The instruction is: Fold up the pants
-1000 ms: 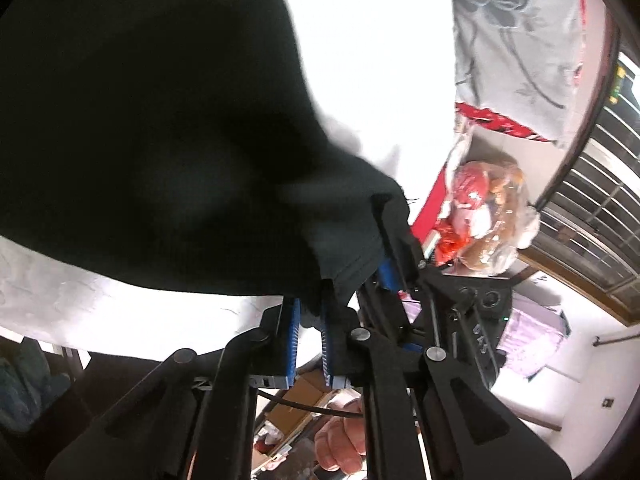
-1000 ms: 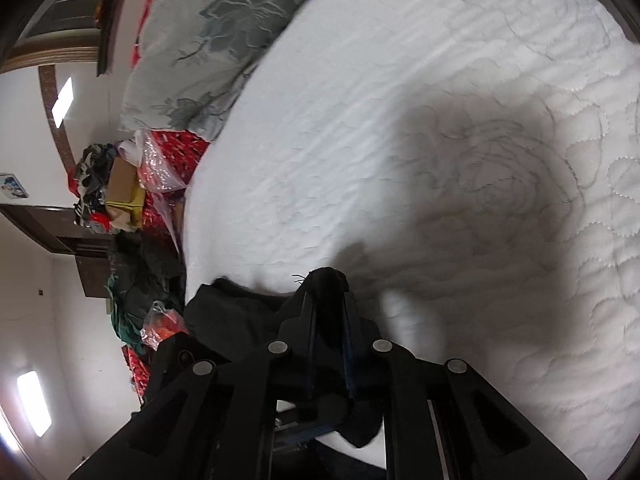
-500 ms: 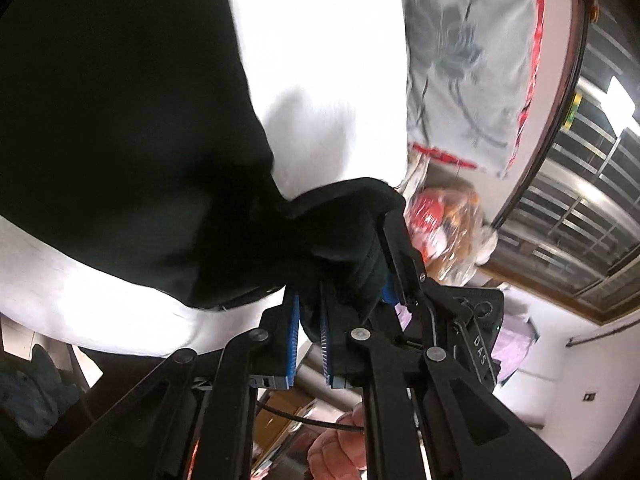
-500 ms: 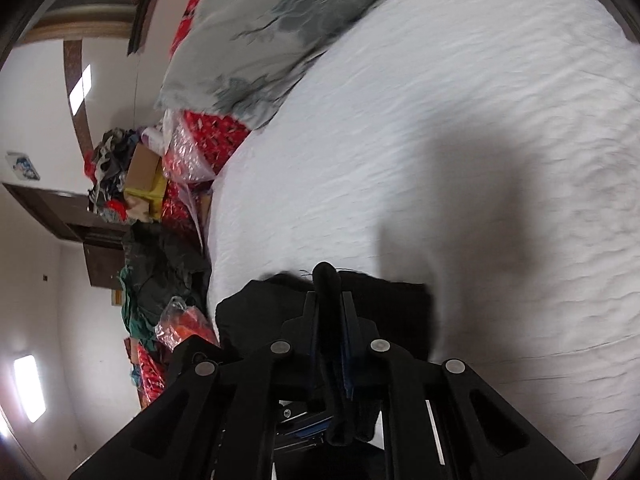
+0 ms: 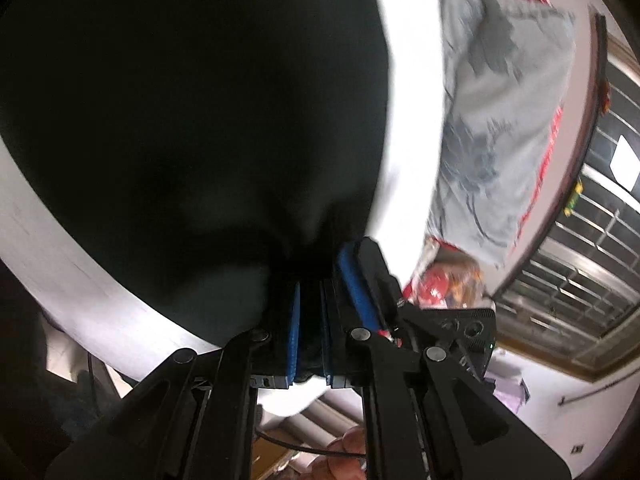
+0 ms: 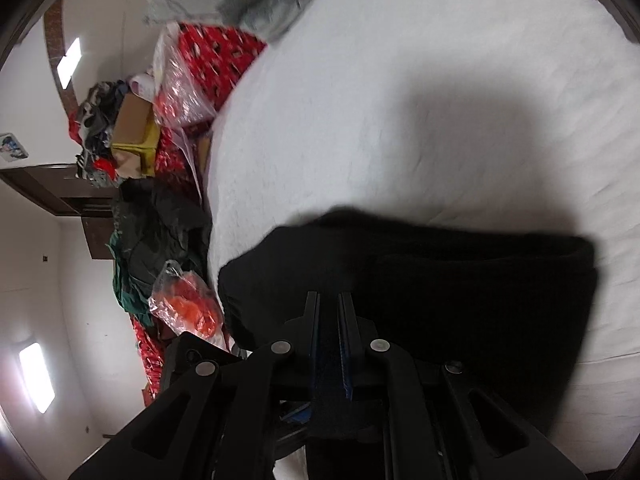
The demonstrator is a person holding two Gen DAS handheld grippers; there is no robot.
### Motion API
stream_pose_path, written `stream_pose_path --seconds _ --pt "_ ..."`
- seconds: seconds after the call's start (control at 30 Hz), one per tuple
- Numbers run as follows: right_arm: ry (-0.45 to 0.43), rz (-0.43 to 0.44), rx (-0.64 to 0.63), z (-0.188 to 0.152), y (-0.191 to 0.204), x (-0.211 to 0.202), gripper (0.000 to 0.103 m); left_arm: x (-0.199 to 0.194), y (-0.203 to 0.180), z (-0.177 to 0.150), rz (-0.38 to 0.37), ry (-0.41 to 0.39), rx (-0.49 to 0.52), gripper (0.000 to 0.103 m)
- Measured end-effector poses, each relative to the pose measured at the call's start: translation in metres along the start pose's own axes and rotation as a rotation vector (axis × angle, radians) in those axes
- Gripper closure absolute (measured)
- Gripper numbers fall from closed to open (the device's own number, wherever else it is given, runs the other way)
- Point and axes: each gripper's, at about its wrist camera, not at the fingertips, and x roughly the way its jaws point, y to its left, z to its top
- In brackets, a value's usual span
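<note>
1. Lying beside the white bed [image 6: 440, 80], a clear plastic bag [image 6: 188, 308] is seen to hold something orange-red; a second clear bag [image 6: 180, 92] farther along the bed's edge is filled with red material, and an open cardboard box [image 6: 134, 128] is stacked among heaped clothes, its contents not made out.
2. In the left wrist view, a further clear bag [image 5: 448, 280] of red and tan items is shown past the bed's edge, below a grey flowered pillow [image 5: 500, 120].
3. The left gripper [image 5: 310, 300] is pictured with its blue-padded jaws pressed nearly together, black cloth of the pants [image 5: 180, 120] being pinched between them.
4. The right gripper [image 6: 328, 312] is likewise drawn almost closed, with a fold of the same pants [image 6: 440, 280] clamped between its pads.
5. The right gripper's black frame [image 5: 452, 328] is visible just beside the left one, so both grips are set close together on one part of the garment.
6. The pants are spread over the bed from the grippers outward; in the left view the dark cloth fills most of the frame and runs away from the jaws.
7. In the right view a doubled band of cloth is laid across the frame, its long axis running left to right; which end is the waist cannot be told.
8. Fingers of a hand [image 5: 340, 456] are glimpsed below the left gripper's arms.
</note>
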Motion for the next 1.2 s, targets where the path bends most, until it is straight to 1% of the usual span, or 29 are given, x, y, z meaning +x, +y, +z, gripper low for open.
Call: stream_pose_path --seconds 0.03,0.13,0.17,0.23,0.27,0.3,0.33,0.37,0.4,0.43,0.5,0.57,0.7,0.8,0.87,0.93,1.0,1.07,1.13,1.2 --pt "0.007 -0.019 -0.003 -0.002 0.0 0.01 0.09 -0.003 0.004 0.005 0.009 -0.006 -0.003 0.096" --pt "0.03 -0.068 -0.001 -0.006 -0.003 0.029 0.091 -0.013 0.009 0.014 0.02 -0.018 0.0 0.096" --pt "0.024 -0.072 0.0 -0.008 -0.003 0.031 0.09 -0.017 0.008 0.014 0.022 -0.022 0.013 0.096" --pt "0.012 -0.051 -0.016 -0.01 0.003 0.024 0.09 -0.025 0.0 0.012 0.052 -0.034 0.085 0.095" --pt "0.001 -0.032 -0.035 -0.01 0.008 0.014 0.09 -0.027 -0.004 0.009 0.063 -0.031 0.114 0.088" --pt "-0.016 -0.016 -0.048 -0.01 0.011 0.004 0.089 -0.026 -0.011 0.003 0.081 -0.014 0.167 0.075" --pt "-0.041 0.001 -0.063 -0.011 0.015 -0.011 0.086 -0.024 -0.015 -0.001 0.095 0.0 0.193 0.066" --pt "-0.06 0.007 -0.075 -0.011 0.016 -0.026 0.082 -0.023 -0.016 -0.006 0.108 0.012 0.211 0.051" --pt "-0.079 0.003 -0.084 -0.011 0.016 -0.039 0.074 -0.02 -0.019 -0.013 0.114 0.019 0.225 0.046" --pt "-0.105 -0.01 -0.091 -0.012 0.015 -0.053 0.067 -0.015 -0.022 -0.02 0.112 0.025 0.242 0.046" --pt "-0.149 -0.037 -0.077 -0.016 0.002 -0.08 0.065 -0.003 -0.029 -0.031 0.113 0.046 0.269 0.046" --pt "-0.166 -0.044 -0.038 -0.021 -0.015 -0.096 0.065 0.012 -0.034 -0.039 0.133 0.071 0.283 0.046" --pt "-0.173 -0.058 0.039 -0.036 -0.053 -0.107 0.064 0.026 -0.033 -0.043 0.167 0.085 0.269 0.046" --pt "-0.17 -0.037 0.1 -0.042 -0.077 -0.108 0.064 0.029 -0.03 -0.039 0.192 0.077 0.251 0.046" --pt "-0.165 -0.021 0.128 -0.044 -0.088 -0.105 0.064 0.031 -0.03 -0.036 0.192 0.076 0.235 0.046" --pt "-0.165 -0.008 0.137 -0.043 -0.09 -0.102 0.064 0.032 -0.03 -0.035 0.18 0.079 0.225 0.046" --pt "-0.167 0.013 0.132 -0.041 -0.086 -0.102 0.064 0.034 -0.032 -0.035 0.174 0.077 0.226 0.042" --pt "-0.178 0.027 0.114 -0.036 -0.078 -0.104 0.063 0.035 -0.033 -0.036 0.169 0.071 0.221 0.042" --pt "-0.186 0.02 0.1 -0.029 -0.07 -0.104 0.055 0.034 -0.031 -0.035 0.158 0.069 0.213 0.041" --pt "-0.193 0.0 0.084 -0.021 -0.064 -0.104 0.053 0.032 -0.029 -0.035 0.151 0.069 0.205 0.041"
